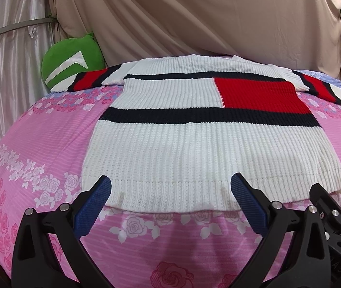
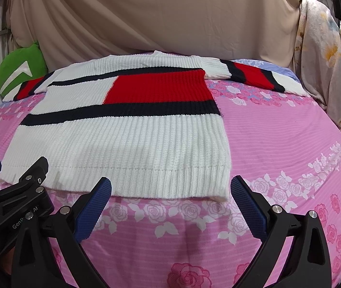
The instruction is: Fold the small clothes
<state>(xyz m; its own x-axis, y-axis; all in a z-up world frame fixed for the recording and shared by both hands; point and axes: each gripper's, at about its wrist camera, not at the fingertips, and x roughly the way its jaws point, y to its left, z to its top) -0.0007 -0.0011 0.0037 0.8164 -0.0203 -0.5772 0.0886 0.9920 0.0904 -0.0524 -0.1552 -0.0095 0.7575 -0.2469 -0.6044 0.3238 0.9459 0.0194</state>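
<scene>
A white knit sweater (image 1: 194,148) with dark stripes and a red block lies flat on the bed, hem toward me, sleeves spread out at the far end. It also shows in the right wrist view (image 2: 127,144). My left gripper (image 1: 170,182) is open and empty, its blue pads either side of the hem's left part. My right gripper (image 2: 170,184) is open and empty at the hem's right corner. The right gripper shows at the right edge of the left wrist view (image 1: 326,201); the left gripper shows at the left of the right wrist view (image 2: 14,182).
The bed has a pink rose-print sheet (image 1: 38,144), also seen in the right wrist view (image 2: 290,144). A green cushion (image 1: 69,64) leans at the far left by the left sleeve. Beige curtains (image 1: 194,12) hang behind the bed. A floral cloth (image 2: 321,60) hangs at the right.
</scene>
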